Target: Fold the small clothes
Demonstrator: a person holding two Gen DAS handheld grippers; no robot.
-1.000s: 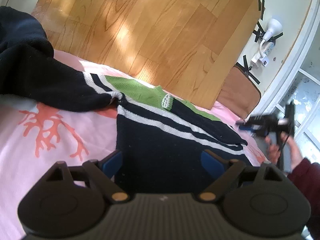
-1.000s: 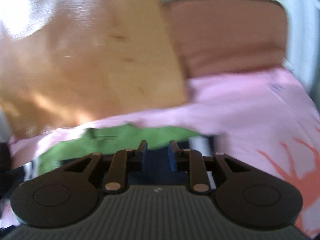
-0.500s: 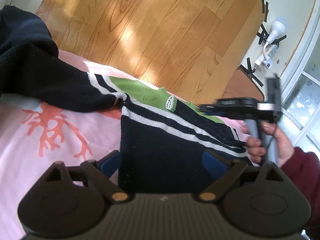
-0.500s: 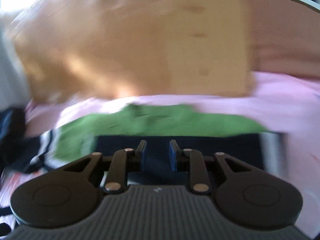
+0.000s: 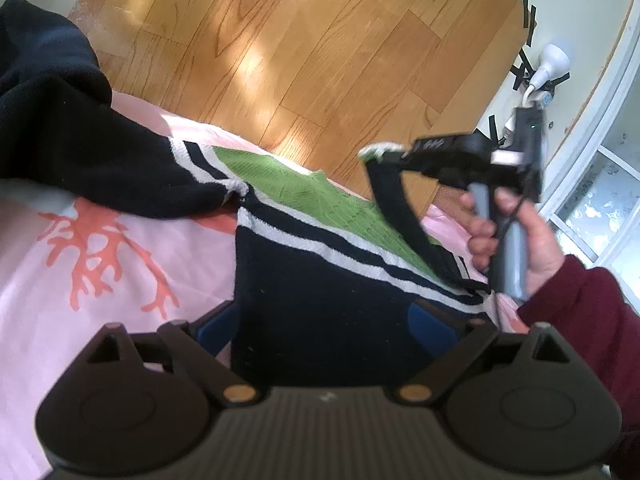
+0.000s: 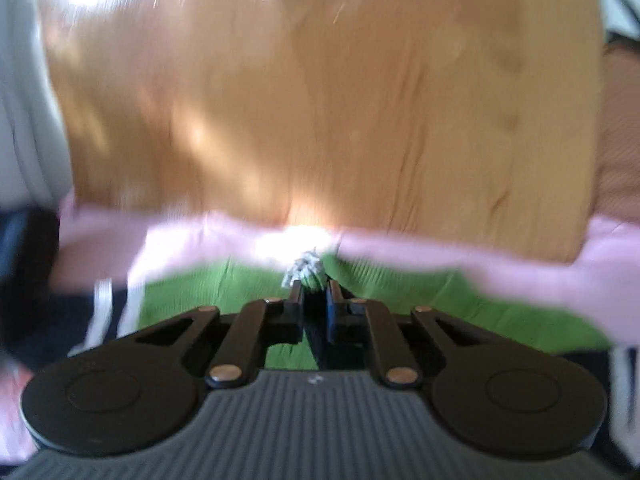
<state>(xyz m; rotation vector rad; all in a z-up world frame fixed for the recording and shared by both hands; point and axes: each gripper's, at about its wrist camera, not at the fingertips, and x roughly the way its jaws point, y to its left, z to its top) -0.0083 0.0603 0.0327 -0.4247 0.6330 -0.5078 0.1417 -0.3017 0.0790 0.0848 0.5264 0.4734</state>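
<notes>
Navy knit fills the foreground — the small sweater (image 5: 320, 320) lies flat on the pink sheet (image 5: 100, 300) with its coral print, and the left gripper (image 5: 326, 326) sits low over the hem, jaws spread wide, one blue pad (image 5: 214, 326) off the garment's left edge and the other over its right side, neither pressing cloth. Further up the body come the white stripes, then the green yoke. On the right, a hand (image 5: 516, 236) in a maroon sleeve (image 5: 592, 320) carries the right gripper (image 5: 394, 154) above the yoke — its jaws have just been closing and now pinch the cuff (image 5: 378, 152) of the dark right sleeve (image 5: 404, 216), which rises off the sweater in a taut strip. The right wrist view, blurred, confirms it: the whitish cuff (image 6: 306, 270) pokes out between the near-together fingertips of the right gripper (image 6: 314, 294), green knit below. At far left a black garment (image 5: 52, 120) is heaped on the sheet, overlapping the sweater's other sleeve. Beyond the bed edge, sunlit wood floor (image 5: 300, 60), and a white lamp (image 5: 552, 60) taped by the wall.
</notes>
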